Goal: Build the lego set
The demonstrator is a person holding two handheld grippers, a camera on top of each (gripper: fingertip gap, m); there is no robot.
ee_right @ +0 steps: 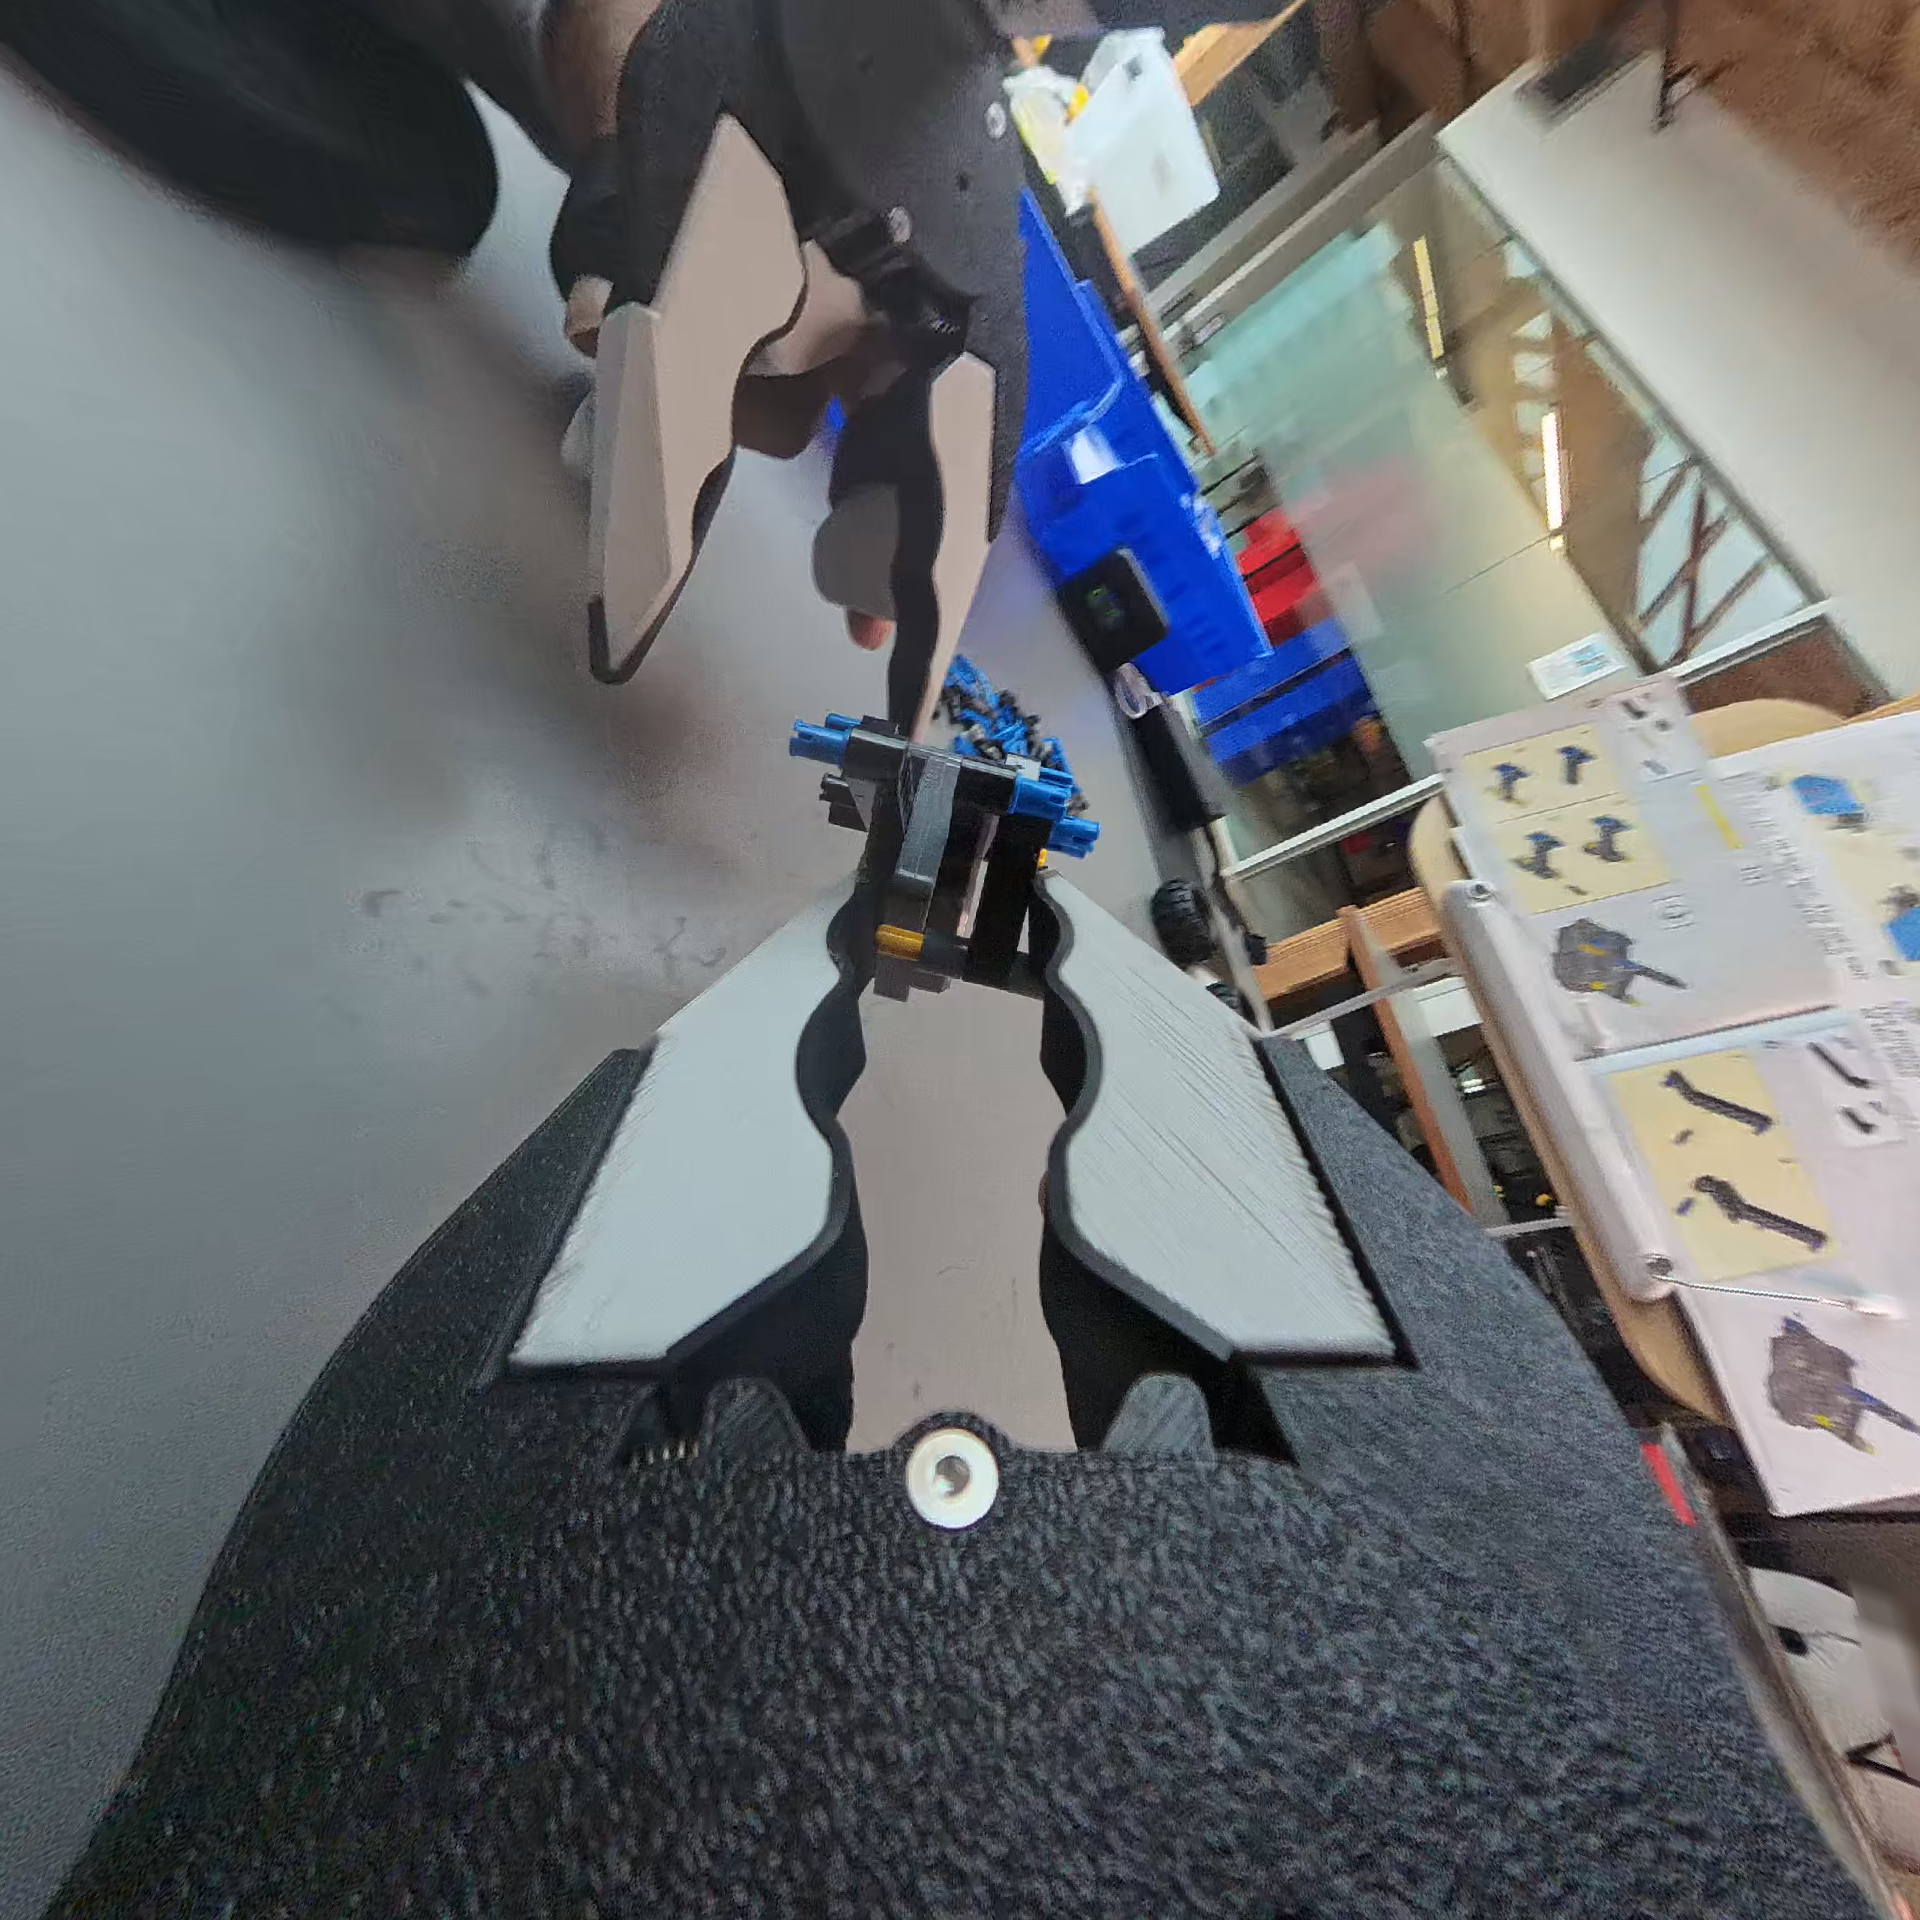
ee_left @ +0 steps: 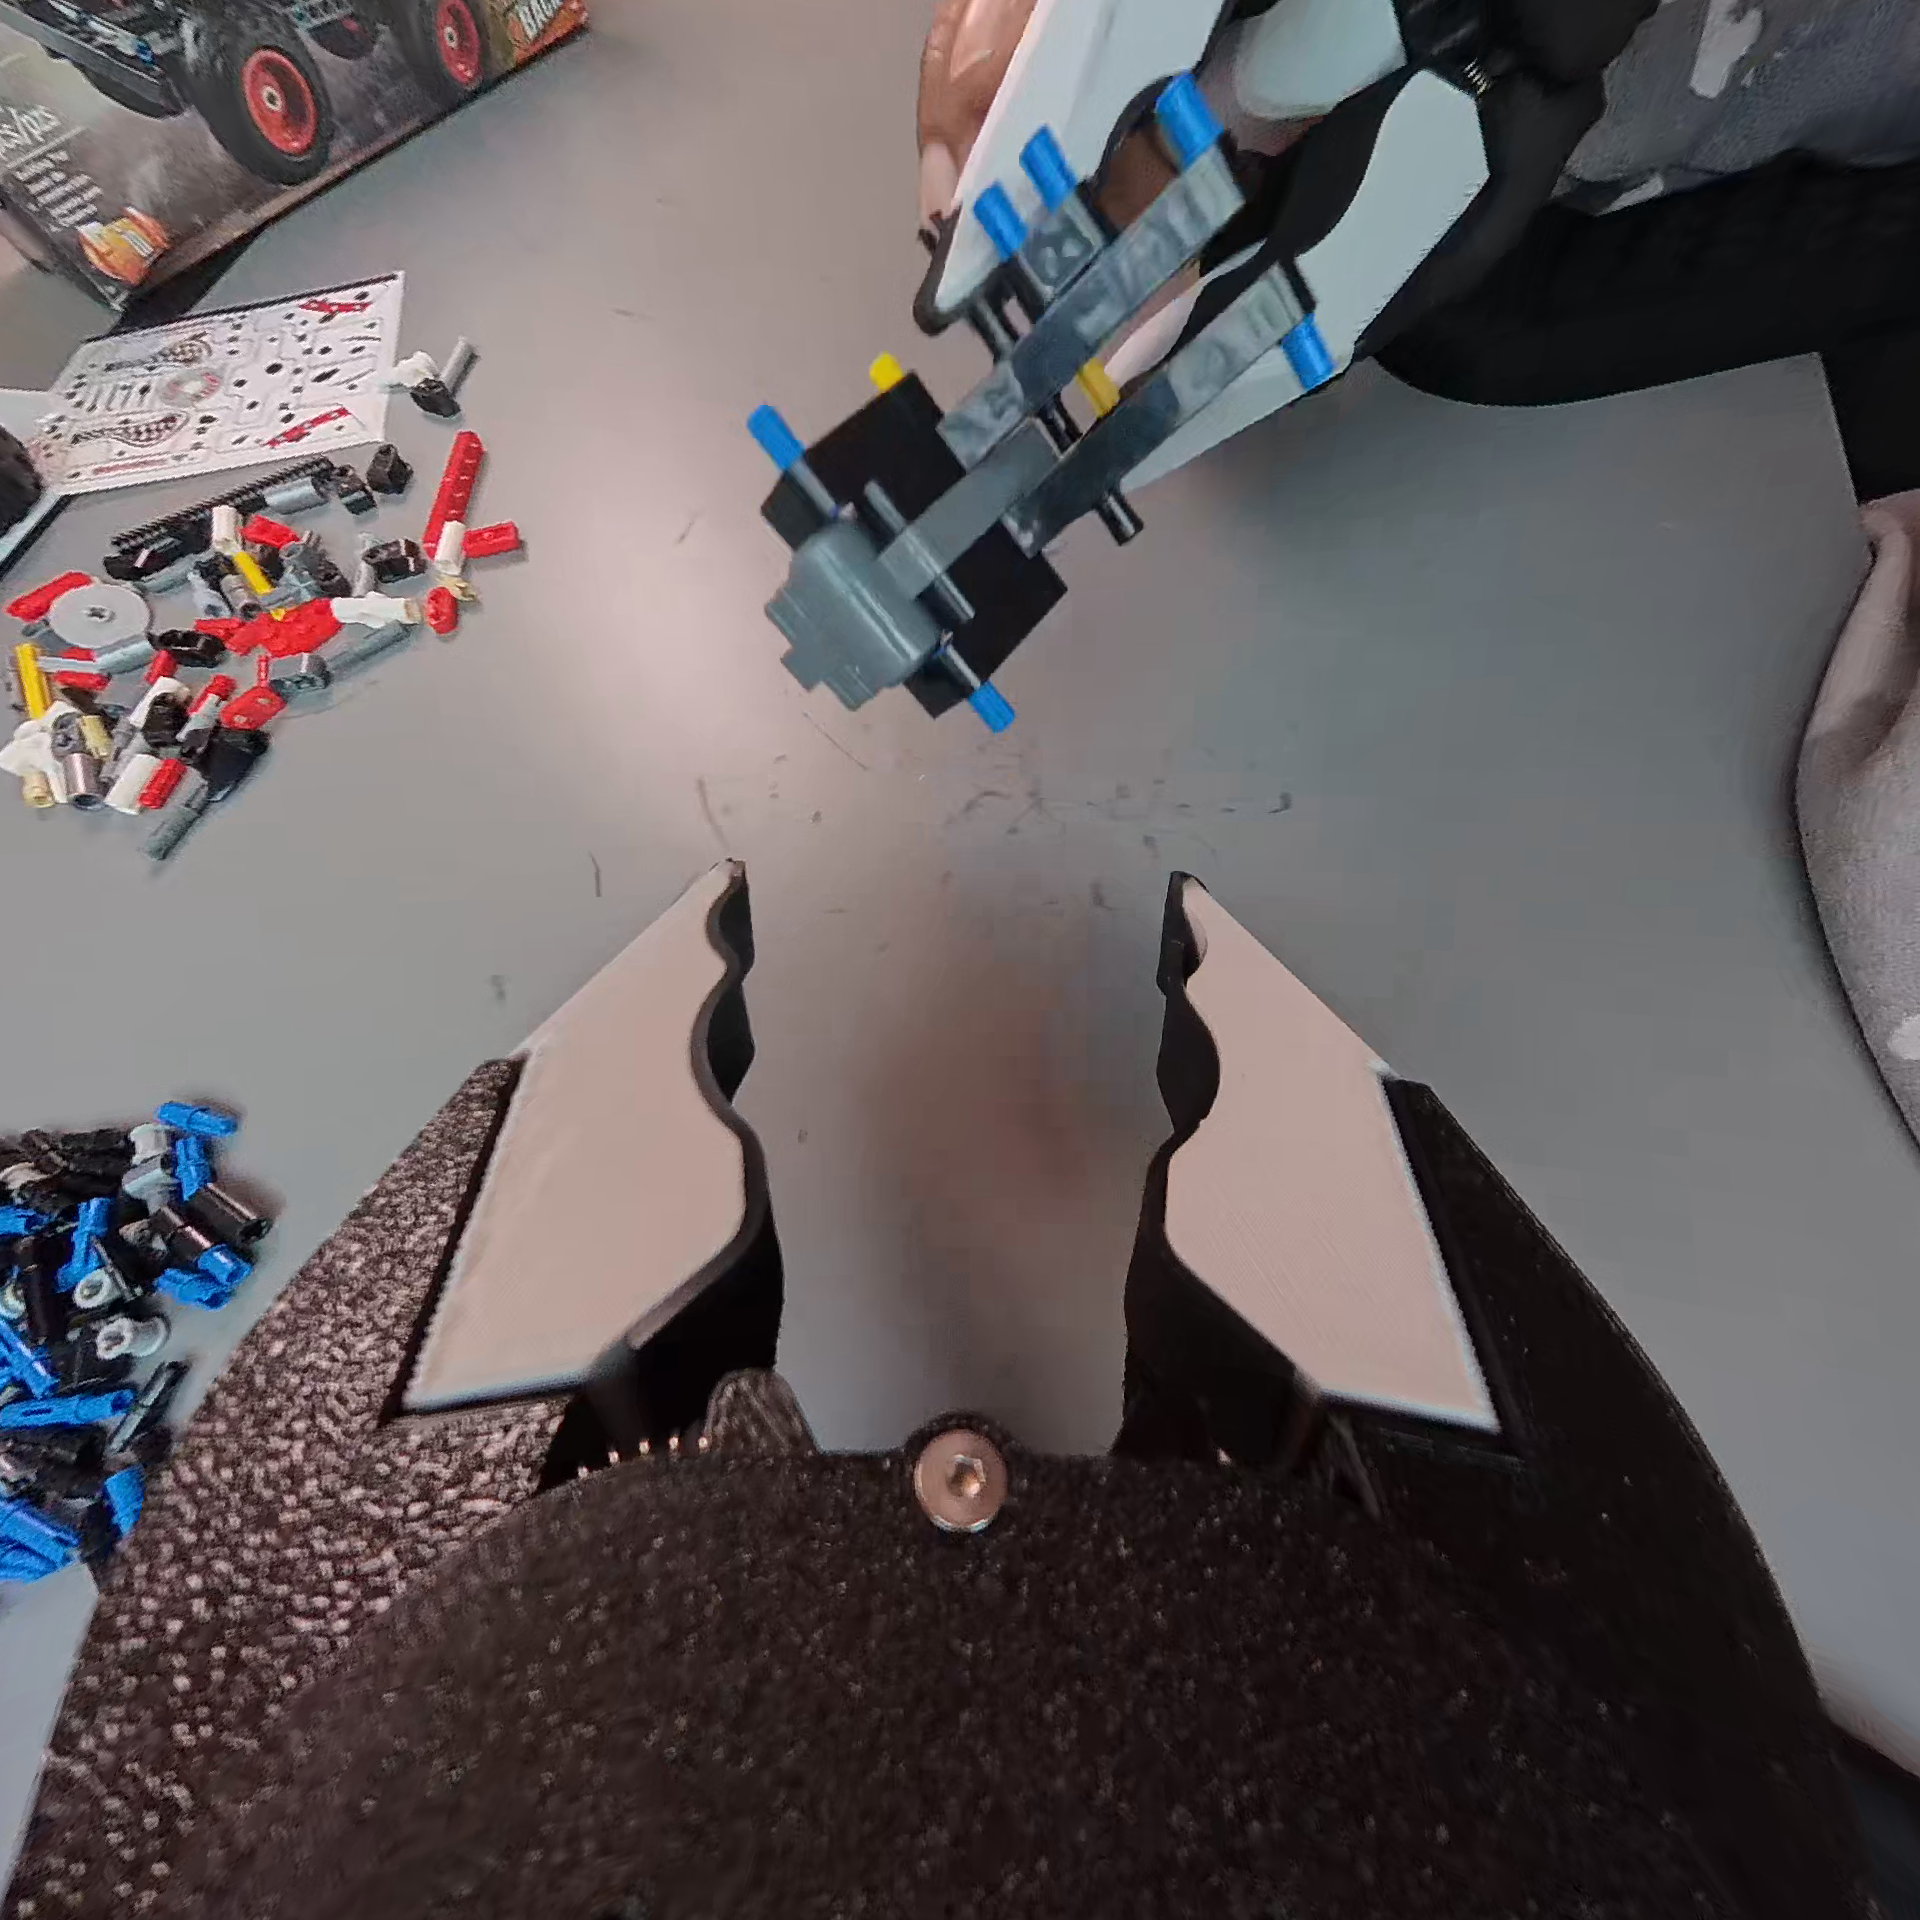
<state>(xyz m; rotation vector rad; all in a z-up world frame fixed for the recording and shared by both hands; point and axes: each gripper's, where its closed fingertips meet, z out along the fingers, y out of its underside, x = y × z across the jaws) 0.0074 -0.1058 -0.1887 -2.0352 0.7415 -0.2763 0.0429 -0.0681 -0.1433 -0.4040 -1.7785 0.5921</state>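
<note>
My right gripper (ee_right: 945, 891) is shut on a partly built lego assembly (ee_right: 940, 831) of black frames, grey beams and blue and yellow pins, and holds it above the grey table (ee_right: 260, 831). In the left wrist view the same assembly (ee_left: 914, 566) hangs from the right gripper (ee_left: 1039, 395) at the upper middle, its grey block end pointing down towards me. My left gripper (ee_left: 954, 881) is open and empty, a short way in front of the assembly and apart from it. It also shows open in the right wrist view (ee_right: 764, 691), just beyond the assembly.
A pile of loose red, white, black and grey parts (ee_left: 229, 623) lies at the left, a pile of blue and black pins (ee_left: 94, 1299) nearer. A sticker sheet (ee_left: 229, 384) and the set's box (ee_left: 260, 104) lie behind. An open instruction booklet (ee_right: 1714, 1039) stands at the right. The left gripper's tips are roughly 8 centimetres from the right gripper's.
</note>
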